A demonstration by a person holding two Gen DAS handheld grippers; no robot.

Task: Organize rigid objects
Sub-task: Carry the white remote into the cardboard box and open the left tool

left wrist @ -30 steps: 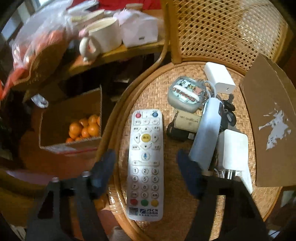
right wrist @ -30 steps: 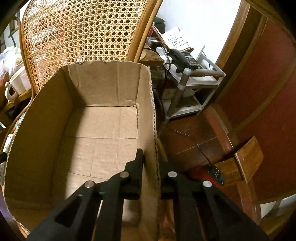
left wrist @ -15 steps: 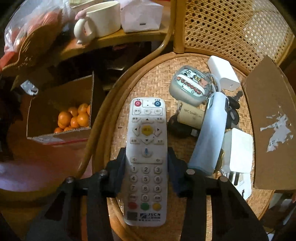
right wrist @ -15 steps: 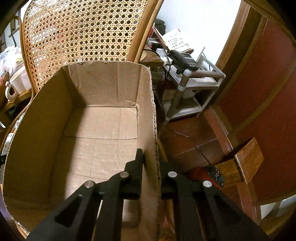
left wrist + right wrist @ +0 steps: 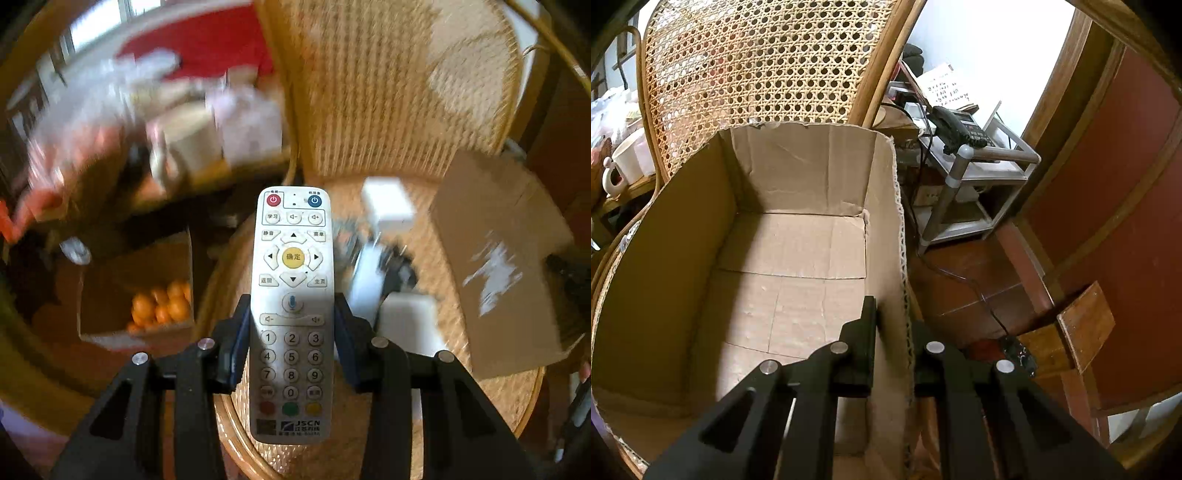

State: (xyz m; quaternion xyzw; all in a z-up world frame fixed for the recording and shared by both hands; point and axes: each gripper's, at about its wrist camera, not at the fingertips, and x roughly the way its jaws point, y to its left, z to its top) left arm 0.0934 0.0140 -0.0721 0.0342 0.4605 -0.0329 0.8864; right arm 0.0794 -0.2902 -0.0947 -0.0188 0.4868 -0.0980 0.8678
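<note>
Black left tongs (image 5: 291, 332) clamp the remote (image 5: 291, 314) across its middle, above the seat (image 5: 436, 229). Right tongs (image 5: 892, 345) pinch the box (image 5: 783, 273) wall. Stiff, light, smooth plastic probably slips lengthwise; a mid-body side grip suits it.

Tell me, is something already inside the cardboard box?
No, the right wrist view shows the box with only its bare cardboard floor, nothing lying in it.

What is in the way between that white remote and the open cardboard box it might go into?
Nothing visible. The remote is clamped in the left gripper, and the box, steadied by the right gripper, looks empty.
</note>
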